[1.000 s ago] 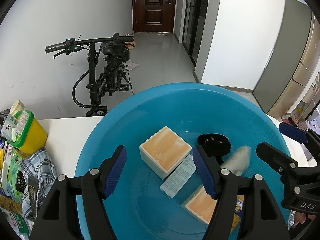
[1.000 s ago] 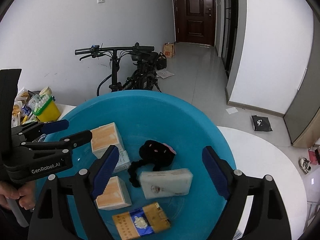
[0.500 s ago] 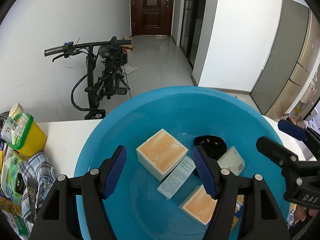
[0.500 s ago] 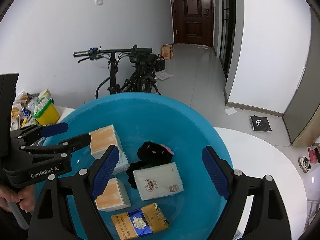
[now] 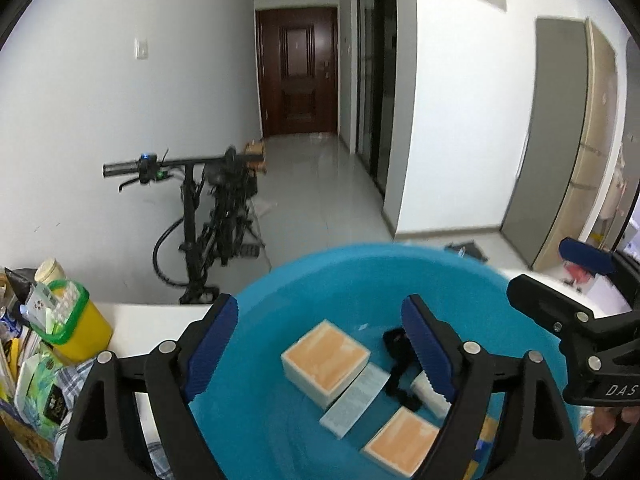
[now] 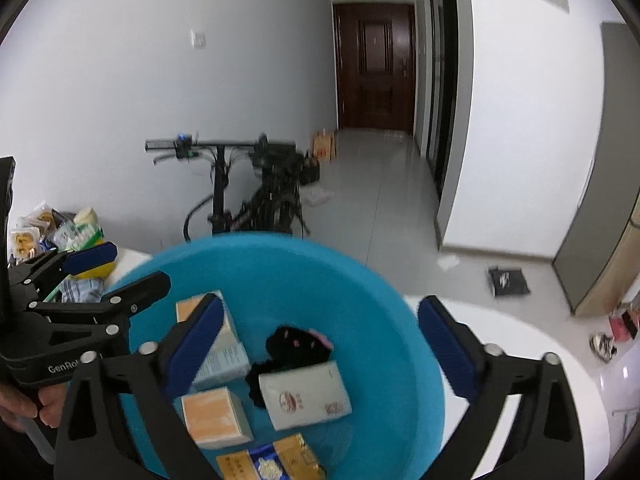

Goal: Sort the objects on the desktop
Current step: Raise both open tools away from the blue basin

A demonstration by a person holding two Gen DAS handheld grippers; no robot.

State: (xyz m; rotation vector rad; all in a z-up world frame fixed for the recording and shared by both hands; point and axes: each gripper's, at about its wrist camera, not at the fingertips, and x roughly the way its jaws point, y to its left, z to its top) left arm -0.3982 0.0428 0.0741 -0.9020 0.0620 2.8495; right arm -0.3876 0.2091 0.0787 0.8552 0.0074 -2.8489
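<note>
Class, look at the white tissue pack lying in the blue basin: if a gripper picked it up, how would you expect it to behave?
The white tissue pack looks soft-wrapped, so it would probably squash between the pads rather than resist. It seems light for its size. Lying flat, partly over the black fabric item in the blue basin, it is unlikely to roll.

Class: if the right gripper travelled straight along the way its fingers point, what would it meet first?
Probably the white tissue pack lying in the blue basin, between the open right gripper fingers; depth is uncertain.
</note>
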